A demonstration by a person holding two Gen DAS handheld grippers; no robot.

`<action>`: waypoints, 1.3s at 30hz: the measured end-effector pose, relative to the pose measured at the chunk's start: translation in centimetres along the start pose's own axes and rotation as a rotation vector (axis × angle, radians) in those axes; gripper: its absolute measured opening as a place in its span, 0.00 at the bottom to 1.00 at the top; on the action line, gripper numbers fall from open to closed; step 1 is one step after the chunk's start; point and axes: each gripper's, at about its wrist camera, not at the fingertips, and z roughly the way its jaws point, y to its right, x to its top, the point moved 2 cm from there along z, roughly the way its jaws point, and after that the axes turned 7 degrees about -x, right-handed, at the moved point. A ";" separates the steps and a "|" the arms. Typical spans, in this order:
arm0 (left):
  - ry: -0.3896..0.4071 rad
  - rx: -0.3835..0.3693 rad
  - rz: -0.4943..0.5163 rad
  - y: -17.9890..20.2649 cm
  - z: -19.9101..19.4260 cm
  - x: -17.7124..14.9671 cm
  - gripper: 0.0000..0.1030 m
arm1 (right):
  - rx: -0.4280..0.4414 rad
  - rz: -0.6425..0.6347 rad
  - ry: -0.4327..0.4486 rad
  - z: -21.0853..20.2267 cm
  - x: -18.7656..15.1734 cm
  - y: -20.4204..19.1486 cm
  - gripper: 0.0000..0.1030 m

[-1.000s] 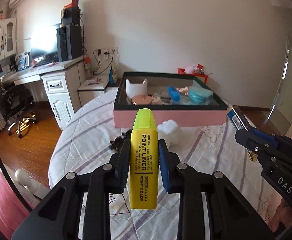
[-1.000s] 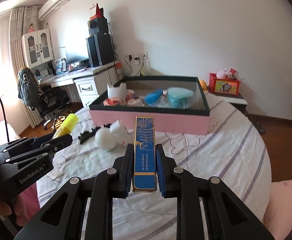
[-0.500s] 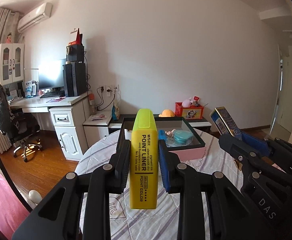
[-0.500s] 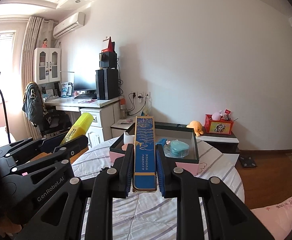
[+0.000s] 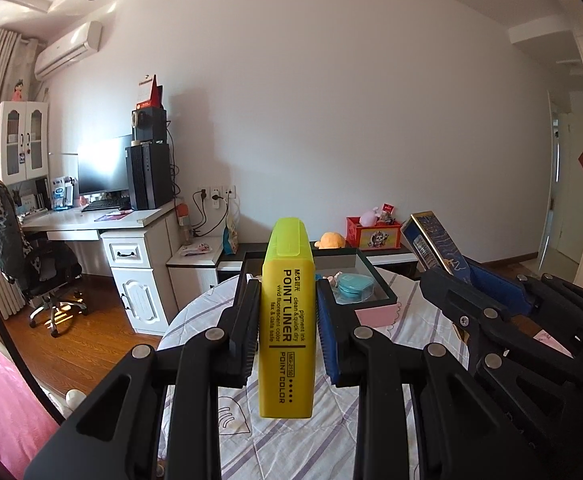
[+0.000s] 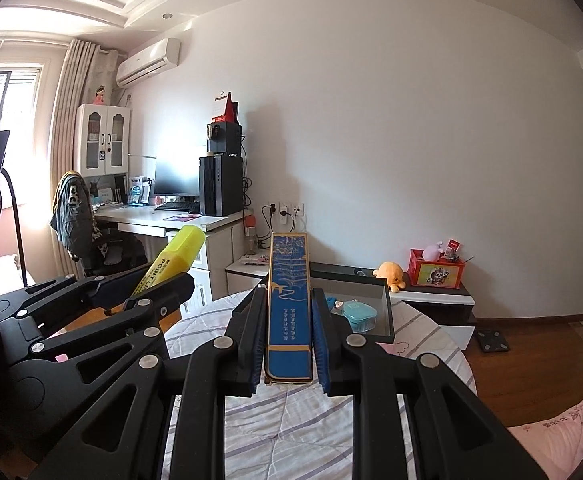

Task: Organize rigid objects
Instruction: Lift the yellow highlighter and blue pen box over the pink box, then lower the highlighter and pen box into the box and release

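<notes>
Carrying stage — left claw (image 5: pixel 287 320) clamping highlighter (image 5: pixel 287 332), right claw (image 6: pixel 289 332) clamping blue case (image 6: pixel 288 308); next, likely lowering both toward tray (image 6: pixel 387 312) at 12 o'clock.

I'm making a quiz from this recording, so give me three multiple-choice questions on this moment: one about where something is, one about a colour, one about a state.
1. Where is the teal container?
A. inside the pink box
B. on the desk
C. on the floor

2. What colour is the highlighter in the left tool?
A. orange
B. yellow
C. green

3. What is the state of the right tool?
A. open and empty
B. shut with nothing in it
C. shut on the blue box

Answers:
1 A, it sits within the dark-rimmed pink box on the bed.
2 B, its body and cap are yellow.
3 C, both pads press the sides of the blue box.
</notes>
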 end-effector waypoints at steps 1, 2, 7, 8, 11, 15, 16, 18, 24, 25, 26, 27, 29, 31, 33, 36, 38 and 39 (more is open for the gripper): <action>-0.002 0.000 0.000 0.0 0.1 0.0 0.26 | 0.000 0.002 0.001 0.1 -0.1 0.1 0.21; -0.004 0.000 0.000 0.0 0.1 -0.1 0.26 | 0.000 0.003 0.000 0.2 -0.1 0.2 0.21; -0.016 0.012 0.002 -0.2 1.2 0.0 0.26 | -0.005 0.008 -0.013 1.1 -0.3 0.7 0.21; -0.018 0.014 0.003 -0.3 1.6 0.0 0.26 | -0.009 0.010 -0.019 1.5 -0.4 0.9 0.21; -0.032 0.026 0.006 -0.6 3.4 0.2 0.26 | -0.019 0.019 -0.028 2.6 -0.3 1.6 0.21; -0.054 0.042 0.017 -1.0 6.5 0.7 0.26 | -0.039 0.024 -0.042 4.7 0.1 2.8 0.21; -0.061 0.043 0.020 -1.1 7.4 0.8 0.26 | -0.042 0.024 -0.046 5.4 0.2 3.0 0.20; -0.080 0.041 0.022 -1.6 9.6 1.1 0.26 | -0.050 0.022 -0.055 7.2 0.4 3.7 0.21; -0.178 -0.015 0.008 -3.6 18.1 1.9 0.26 | -0.072 0.002 -0.099 13.7 0.7 5.2 0.20; -0.194 -0.015 0.009 -4.1 19.6 2.0 0.26 | -0.073 -0.001 -0.111 14.9 0.6 5.5 0.20; -0.213 -0.015 0.012 -4.5 21.4 2.0 0.26 | -0.075 -0.007 -0.132 16.6 0.5 5.8 0.20; -0.238 -0.013 0.018 -4.9 23.1 2.0 0.26 | -0.078 -0.015 -0.146 18.0 0.3 5.9 0.20; -0.286 -0.027 0.005 -5.7 26.6 1.7 0.26 | -0.071 -0.024 -0.178 20.6 0.0 6.3 0.20; -0.331 -0.049 -0.016 -6.5 29.6 1.2 0.26 | -0.069 -0.033 -0.221 23.2 -0.6 6.6 0.20; -0.391 -0.046 -0.014 -7.0 32.6 0.4 0.26 | -0.062 -0.035 -0.269 26.1 -1.5 7.1 0.20; -0.444 -0.071 -0.024 -7.4 35.4 -0.7 0.26 | -0.066 -0.033 -0.344 29.5 -3.1 7.9 0.20; -0.459 -0.039 0.013 -7.0 36.4 -0.8 0.27 | -0.090 -0.031 -0.371 30.8 -3.8 8.5 0.20; -0.463 -0.032 0.032 -6.7 36.7 -0.8 0.27 | -0.105 -0.025 -0.378 31.2 -4.0 8.9 0.20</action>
